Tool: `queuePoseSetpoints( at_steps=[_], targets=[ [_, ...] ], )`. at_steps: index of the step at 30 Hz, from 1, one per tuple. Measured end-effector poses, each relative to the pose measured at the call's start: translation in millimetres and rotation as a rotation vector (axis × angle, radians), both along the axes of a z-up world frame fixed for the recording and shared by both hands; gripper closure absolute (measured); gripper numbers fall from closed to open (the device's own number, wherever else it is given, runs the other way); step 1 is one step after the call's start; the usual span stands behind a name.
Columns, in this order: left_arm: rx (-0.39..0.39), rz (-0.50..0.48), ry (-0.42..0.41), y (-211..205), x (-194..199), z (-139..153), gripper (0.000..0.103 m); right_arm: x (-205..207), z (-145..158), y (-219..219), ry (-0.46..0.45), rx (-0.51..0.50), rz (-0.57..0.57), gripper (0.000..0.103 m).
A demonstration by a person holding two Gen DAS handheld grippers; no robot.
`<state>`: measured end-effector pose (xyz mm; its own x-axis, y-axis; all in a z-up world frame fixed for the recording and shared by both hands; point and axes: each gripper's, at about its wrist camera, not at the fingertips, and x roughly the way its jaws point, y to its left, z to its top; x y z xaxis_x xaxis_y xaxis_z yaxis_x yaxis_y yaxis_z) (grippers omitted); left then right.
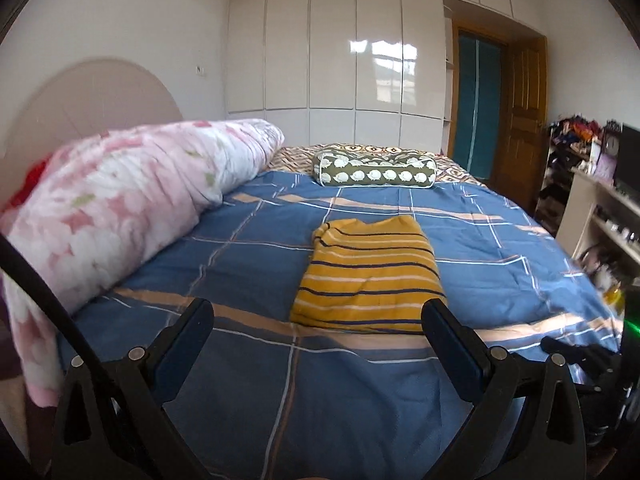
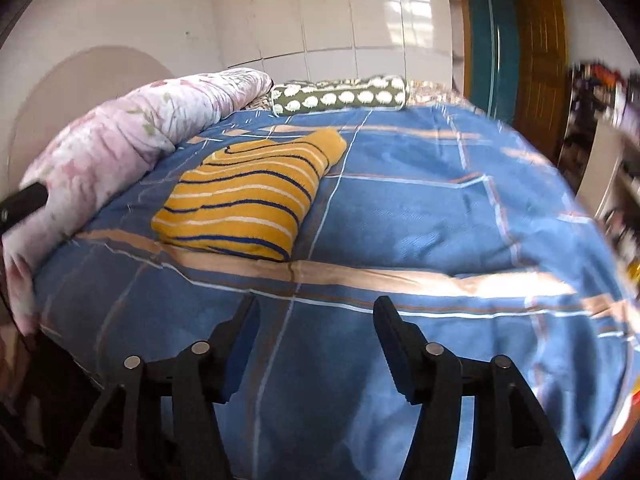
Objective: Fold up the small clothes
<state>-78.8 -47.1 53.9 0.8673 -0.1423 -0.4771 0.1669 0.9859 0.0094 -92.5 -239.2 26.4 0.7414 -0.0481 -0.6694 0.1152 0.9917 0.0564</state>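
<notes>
1. The sweater (image 1: 370, 276), yellow with dark and white stripes, lies folded into a neat rectangle on the blue plaid bedspread (image 1: 248, 248), near the foot edge of the bed.
2. A tan band of the bedspread pattern runs just under the sweater's near edge.
3. The left gripper (image 1: 318, 312) hangs above the bedspread at the near edge, jaws spread as wide as they go, with nothing between them; its right fingertip overlaps the sweater's near corner in that view, though I cannot tell whether it touches.
4. The right gripper (image 2: 316, 312) is well apart from the sweater (image 2: 248, 196), to its right and nearer the edge, jaws parted about halfway and empty over bare bedspread.
5. A pink floral quilt (image 1: 120, 200) is rolled along the left side of the bed, beside the sweater.
6. A green bolster (image 1: 376, 172) with white spots lies across the far end.
7. White glossy wardrobes (image 1: 336, 48) and a wooden door (image 1: 524, 112) stand behind.
</notes>
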Motion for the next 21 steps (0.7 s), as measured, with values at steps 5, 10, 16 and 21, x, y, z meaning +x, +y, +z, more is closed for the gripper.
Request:
queuePoseSetpoints(
  at_steps=[5,10,16,21],
  targets=[
    [0.053,0.007,0.022,-10,-4,-4,0.0,-11,0,-8,-0.01,0.036,-0.015,0.035],
    [0.086,0.016,0.116,-10,5,-30,0.0,-11,-9,-10,0.032,0.035,-0.034,0.035],
    [0.125,0.008,0.248,-11,17,-62,0.0,-3,-22,-5,0.082,0.047,-0.04,0.035],
    [0.135,0.0,0.308,-12,20,-78,0.0,1,-30,0,0.107,0.042,-0.042,0.033]
  ],
)
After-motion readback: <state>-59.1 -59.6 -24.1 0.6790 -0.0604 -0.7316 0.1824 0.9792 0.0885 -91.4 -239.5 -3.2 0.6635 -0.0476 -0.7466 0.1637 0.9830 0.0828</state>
